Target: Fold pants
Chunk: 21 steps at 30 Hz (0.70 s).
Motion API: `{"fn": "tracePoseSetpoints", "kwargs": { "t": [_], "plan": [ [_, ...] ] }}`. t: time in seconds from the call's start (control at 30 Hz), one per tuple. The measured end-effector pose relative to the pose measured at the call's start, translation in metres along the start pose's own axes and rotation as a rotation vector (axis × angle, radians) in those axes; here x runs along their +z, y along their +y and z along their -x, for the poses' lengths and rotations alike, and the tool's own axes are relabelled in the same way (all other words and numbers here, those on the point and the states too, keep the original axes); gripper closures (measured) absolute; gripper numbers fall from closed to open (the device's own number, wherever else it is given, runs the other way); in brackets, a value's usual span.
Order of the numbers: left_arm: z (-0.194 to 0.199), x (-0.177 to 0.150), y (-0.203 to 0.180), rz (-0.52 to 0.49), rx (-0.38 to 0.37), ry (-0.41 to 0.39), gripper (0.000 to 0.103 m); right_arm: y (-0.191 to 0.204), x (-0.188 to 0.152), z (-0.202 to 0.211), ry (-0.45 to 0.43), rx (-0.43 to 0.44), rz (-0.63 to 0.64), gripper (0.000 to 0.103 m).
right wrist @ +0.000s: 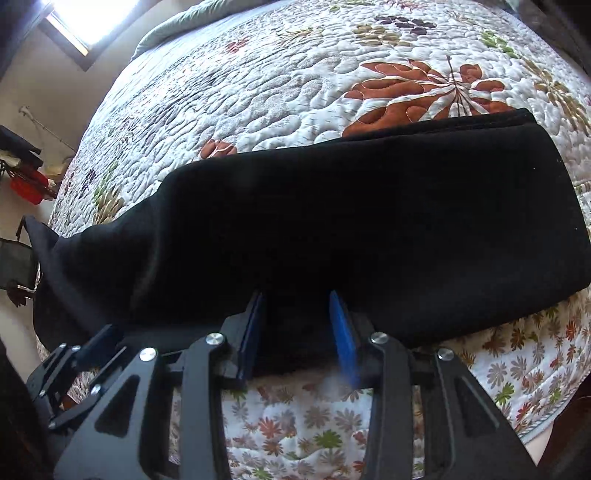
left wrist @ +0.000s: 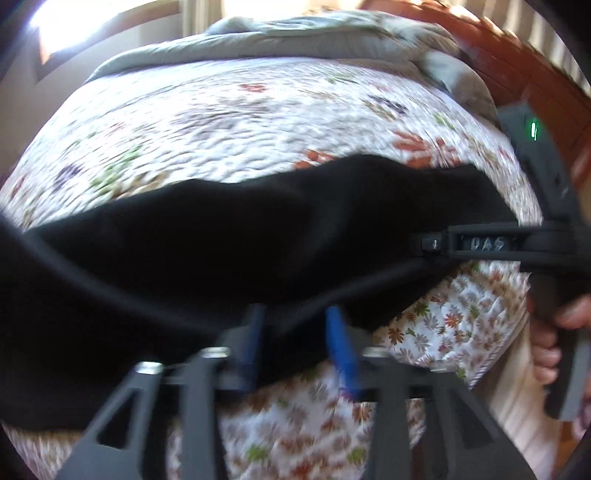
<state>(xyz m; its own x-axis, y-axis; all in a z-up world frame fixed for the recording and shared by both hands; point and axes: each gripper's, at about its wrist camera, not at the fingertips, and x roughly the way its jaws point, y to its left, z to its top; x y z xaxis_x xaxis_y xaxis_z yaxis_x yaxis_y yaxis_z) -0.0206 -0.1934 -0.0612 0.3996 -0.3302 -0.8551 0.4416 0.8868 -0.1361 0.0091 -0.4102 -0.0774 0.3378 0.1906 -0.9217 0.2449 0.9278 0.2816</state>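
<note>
Black pants (right wrist: pixel 369 229) lay lengthwise-folded on the quilt (right wrist: pixel 258 92). Left gripper (left wrist: pixel 297 336) and right gripper (right wrist: pixel 297 325), jaws parted, straddled the near edge unclamped; a crosswise fold probably required regripping.

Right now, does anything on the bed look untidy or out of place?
Mostly tidy. The black pants lie folded lengthwise on the floral quilt, but their left end hangs crumpled over the bed's edge.

A bed under a white floral quilt (right wrist: pixel 295 92) fills the room; a bright window (right wrist: pixel 92 18) glows at eleven o'clock; grey bedding (left wrist: pixel 295 40) bunches at twelve; red clutter (right wrist: pixel 27 188) sits at nine.
</note>
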Motion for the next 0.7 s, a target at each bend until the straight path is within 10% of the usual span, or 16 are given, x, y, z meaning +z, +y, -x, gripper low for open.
{"fn": "tracePoseSetpoints", "kwargs": {
  "t": [0.3,0.53,0.7],
  "plan": [
    [0.032,0.021,0.114,0.453,0.11,0.072,0.032,-0.001,-0.007,-0.003,-0.047,0.004,0.024,0.061],
    [0.012,0.06,0.161,0.555,0.114,0.149,0.031,-0.01,-0.014,-0.002,-0.057,0.037,0.005,0.061],
    [0.006,0.055,0.179,0.613,0.057,0.161,0.079,-0.02,-0.011,-0.002,-0.047,0.063,-0.006,0.061]
  ]
}}
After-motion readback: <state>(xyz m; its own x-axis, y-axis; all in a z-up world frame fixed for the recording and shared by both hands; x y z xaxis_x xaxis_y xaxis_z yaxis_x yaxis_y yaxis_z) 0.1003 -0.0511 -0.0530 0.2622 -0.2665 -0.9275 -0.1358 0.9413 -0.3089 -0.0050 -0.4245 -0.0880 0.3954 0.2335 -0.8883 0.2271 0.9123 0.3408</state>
